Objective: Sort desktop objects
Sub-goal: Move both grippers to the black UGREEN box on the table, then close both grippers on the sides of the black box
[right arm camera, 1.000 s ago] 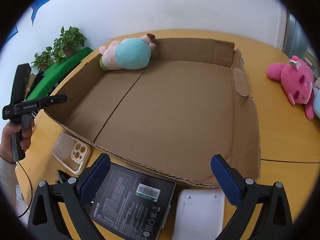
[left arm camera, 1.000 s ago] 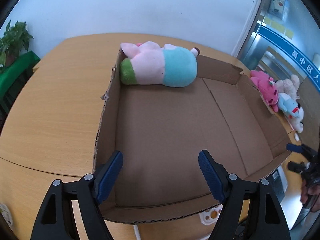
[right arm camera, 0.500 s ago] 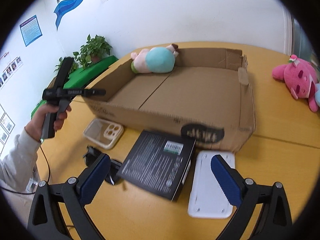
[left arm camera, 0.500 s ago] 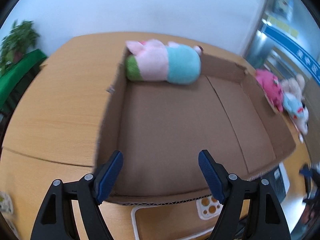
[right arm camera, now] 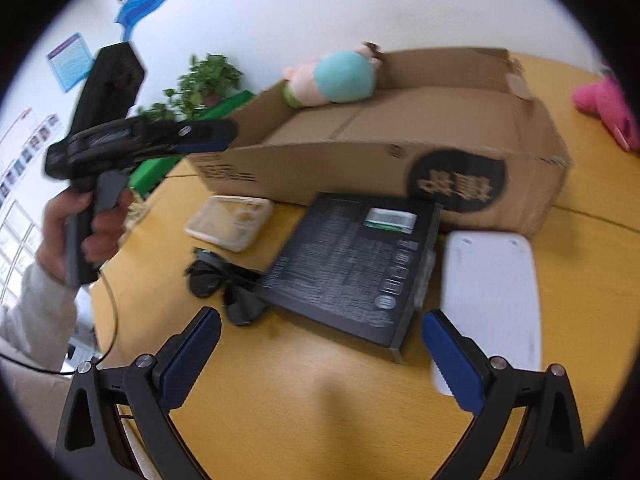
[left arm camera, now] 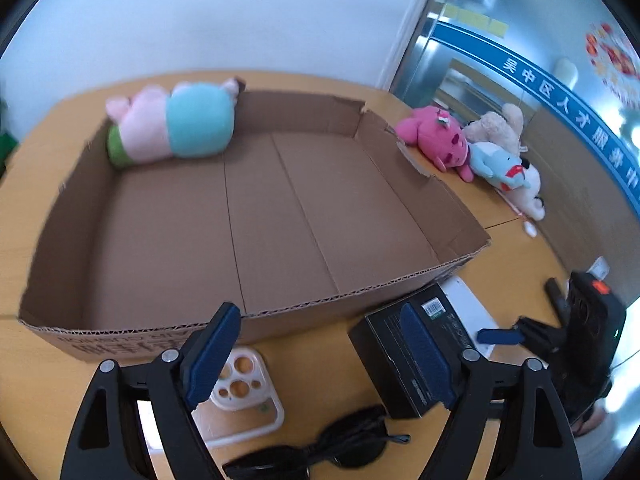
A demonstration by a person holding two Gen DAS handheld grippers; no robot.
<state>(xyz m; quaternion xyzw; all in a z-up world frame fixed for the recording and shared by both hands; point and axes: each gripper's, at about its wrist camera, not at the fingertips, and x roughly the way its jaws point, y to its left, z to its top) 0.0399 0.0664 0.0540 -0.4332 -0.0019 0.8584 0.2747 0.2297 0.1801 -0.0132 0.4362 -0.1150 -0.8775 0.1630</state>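
Observation:
A shallow cardboard box [left arm camera: 280,304] [right arm camera: 360,168] lies on the wooden table with a pink and teal plush [left arm camera: 176,128] [right arm camera: 336,80] in its far left corner. In front of the box lie a black carton [left arm camera: 412,364] [right arm camera: 352,276], a white flat item [right arm camera: 492,292], a clear phone case [left arm camera: 244,404] [right arm camera: 232,220] and dark sunglasses [left arm camera: 320,448] [right arm camera: 224,284]. My left gripper [left arm camera: 316,356] is open and empty above these items. My right gripper [right arm camera: 320,360] is open and empty, low over the table in front of the carton.
A pink plush [left arm camera: 436,140] [right arm camera: 608,104], a beige plush [left arm camera: 496,124] and a light blue and white plush [left arm camera: 508,172] lie on the table right of the box. A green plant [right arm camera: 200,84] stands at the far left. The left hand-held gripper body [right arm camera: 132,140] shows in the right view.
Both grippers have pulled back from over the box toward the near side of the table. The carton, phone case and sunglasses have come into the left view. Both stay open.

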